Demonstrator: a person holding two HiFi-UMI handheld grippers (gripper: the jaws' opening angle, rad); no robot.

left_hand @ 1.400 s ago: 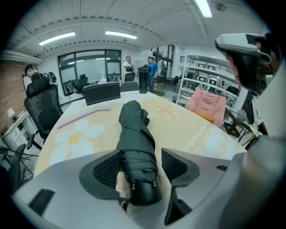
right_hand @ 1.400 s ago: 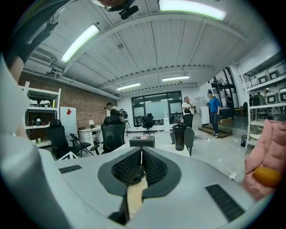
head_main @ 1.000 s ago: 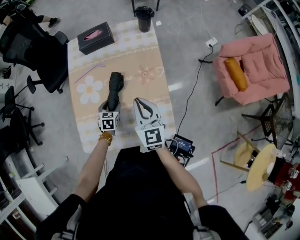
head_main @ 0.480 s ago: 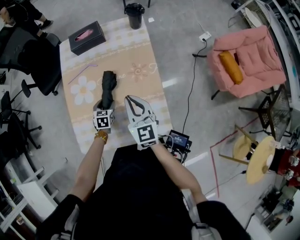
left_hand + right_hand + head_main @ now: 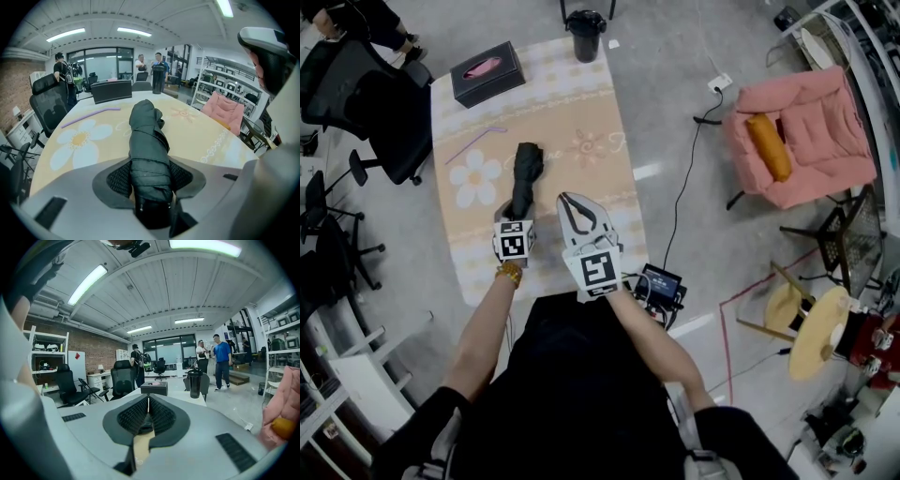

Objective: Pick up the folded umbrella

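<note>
The folded black umbrella (image 5: 525,173) lies lengthwise on the flower-print table (image 5: 600,112), its handle end toward me. My left gripper (image 5: 517,214) points steeply down over that near end. In the left gripper view the umbrella (image 5: 147,140) runs between the jaws of the left gripper (image 5: 149,176); they are closing, and the black pads (image 5: 117,178) touch it on both sides. It still rests on the tabletop. My right gripper (image 5: 570,202) hovers just right of the umbrella, nearly level. In the right gripper view the right gripper (image 5: 148,401) is shut with nothing in it.
A black tissue box (image 5: 487,73) and a purple straw (image 5: 476,143) lie at the table's far left. A black bottle (image 5: 587,36) stands at the far edge. Office chairs (image 5: 366,103) stand left of the table, a pink armchair (image 5: 802,141) right. People stand in the background.
The head camera has shifted a little. Both grippers and the umbrella keep their places on the table.
</note>
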